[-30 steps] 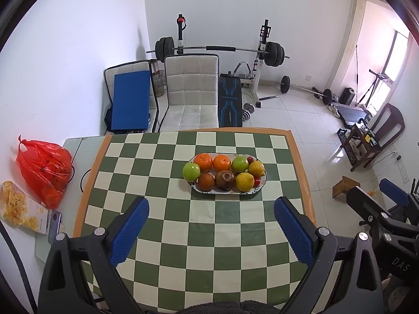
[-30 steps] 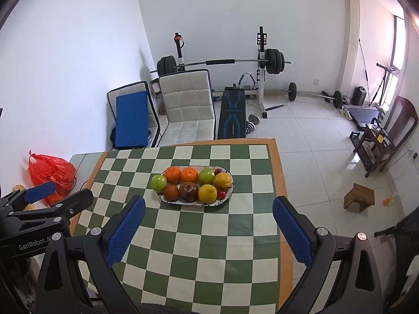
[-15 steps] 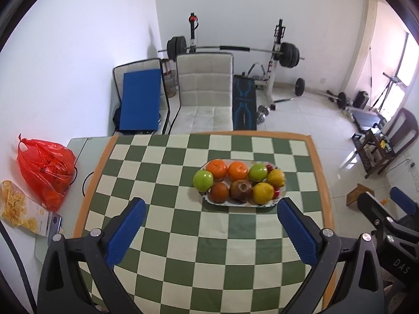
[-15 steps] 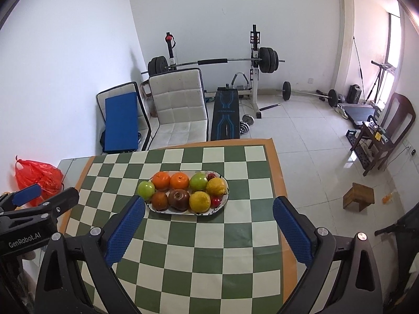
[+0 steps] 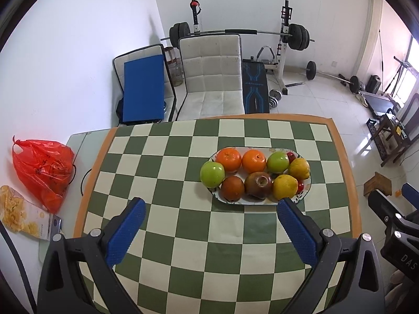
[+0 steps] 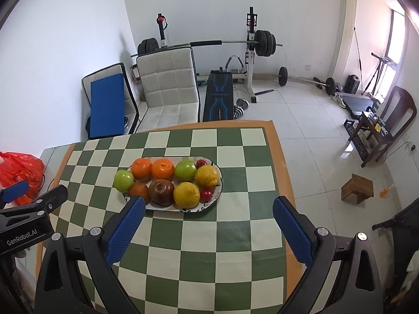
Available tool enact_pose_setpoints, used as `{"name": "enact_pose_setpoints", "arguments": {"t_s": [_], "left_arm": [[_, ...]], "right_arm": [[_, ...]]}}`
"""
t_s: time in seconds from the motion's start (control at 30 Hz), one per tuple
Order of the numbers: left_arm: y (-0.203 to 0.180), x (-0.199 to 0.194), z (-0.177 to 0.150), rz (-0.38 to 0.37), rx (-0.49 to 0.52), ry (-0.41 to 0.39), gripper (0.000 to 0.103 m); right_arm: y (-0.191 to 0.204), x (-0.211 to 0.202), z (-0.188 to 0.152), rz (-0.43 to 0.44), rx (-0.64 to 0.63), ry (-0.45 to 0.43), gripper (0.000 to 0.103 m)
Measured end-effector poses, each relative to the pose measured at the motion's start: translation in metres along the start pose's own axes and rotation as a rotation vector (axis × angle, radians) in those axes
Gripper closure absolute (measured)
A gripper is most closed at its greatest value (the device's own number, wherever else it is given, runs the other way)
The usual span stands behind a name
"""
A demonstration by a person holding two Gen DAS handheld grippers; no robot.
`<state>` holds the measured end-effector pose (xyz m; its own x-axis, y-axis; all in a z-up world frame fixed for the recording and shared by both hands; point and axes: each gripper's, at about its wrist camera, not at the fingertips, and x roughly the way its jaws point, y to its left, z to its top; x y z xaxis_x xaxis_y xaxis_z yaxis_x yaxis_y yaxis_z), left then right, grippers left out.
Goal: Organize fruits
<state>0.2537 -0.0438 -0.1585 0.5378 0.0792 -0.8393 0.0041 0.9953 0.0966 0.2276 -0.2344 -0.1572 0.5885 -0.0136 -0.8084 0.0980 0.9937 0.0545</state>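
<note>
Far left in the left wrist view, off the table: a red plastic bag (image 5: 43,170), knotted, and below it a snack box (image 5: 23,217) printed with yellow flakes, lettering too small to read.

Next, the left tongs (image 5: 210,205), hanging over the green-and-white checked tablecloth (image 5: 183,235), blue pads wide apart, jaws just finished spreading, nothing between them but cloth. Seen from the right wrist view at the left edge, with "GenRobot.AI" in white on the black body (image 6: 22,240).

Ahead of the tips and shifted right: an oval plate (image 5: 262,202) full of fruit, near the middle of the table.
- Back row: green apple (image 5: 212,174) at the left end, two oranges (image 5: 229,159) (image 5: 253,161), a second green apple (image 5: 277,162), a small red fruit (image 5: 291,156), a lemon (image 5: 299,168).
- Front row: a red-brown fruit (image 5: 232,188), a dark pomegranate-like fruit (image 5: 258,184), a second lemon (image 5: 285,187), another small red fruit (image 5: 300,186).

In that view, right pad tip just below the plate's near rim, under the front lemon.

Then the right tongs (image 6: 208,204), likewise gaping, nothing held. Plate ahead and shifted left here; left pad tip overlapping the plate's near-left rim in the picture, touching or not, cannot tell. On the black body at the right edge of the left wrist view, the letters "DAS" (image 5: 408,260), the rest cut off.
</note>
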Motion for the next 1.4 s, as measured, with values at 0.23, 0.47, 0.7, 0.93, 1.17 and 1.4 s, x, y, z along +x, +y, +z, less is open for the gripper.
{"name": "enact_pose_setpoints", "arguments": {"t_s": [0.23,0.47,0.7,0.93,1.17,1.4], "left_arm": [[0.001,0.012,-0.001,-0.003,-0.002,0.01,0.0],[0.001,0.015,-0.003,-0.011,-0.009,0.02,0.0],[0.002,0.015,-0.004,-0.011,-0.011,0.019,0.0],[0.003,0.013,-0.008,-0.007,-0.016,0.01,0.0],[0.005,0.01,-0.009,-0.01,-0.017,-0.001,0.0],[0.003,0.005,-0.012,-0.02,-0.015,-0.004,0.0]], "right_arm": [[-0.001,0.014,0.002,0.0,-0.012,0.016,0.003],[0.001,0.015,0.001,0.004,-0.017,0.02,0.003],[0.002,0.017,0.001,0.004,-0.02,0.02,0.003],[0.001,0.015,-0.003,0.0,-0.031,0.023,0.003],[0.001,0.015,-0.004,0.005,-0.03,0.024,0.003],[0.001,0.01,-0.009,0.015,-0.034,0.017,0.003]]}}
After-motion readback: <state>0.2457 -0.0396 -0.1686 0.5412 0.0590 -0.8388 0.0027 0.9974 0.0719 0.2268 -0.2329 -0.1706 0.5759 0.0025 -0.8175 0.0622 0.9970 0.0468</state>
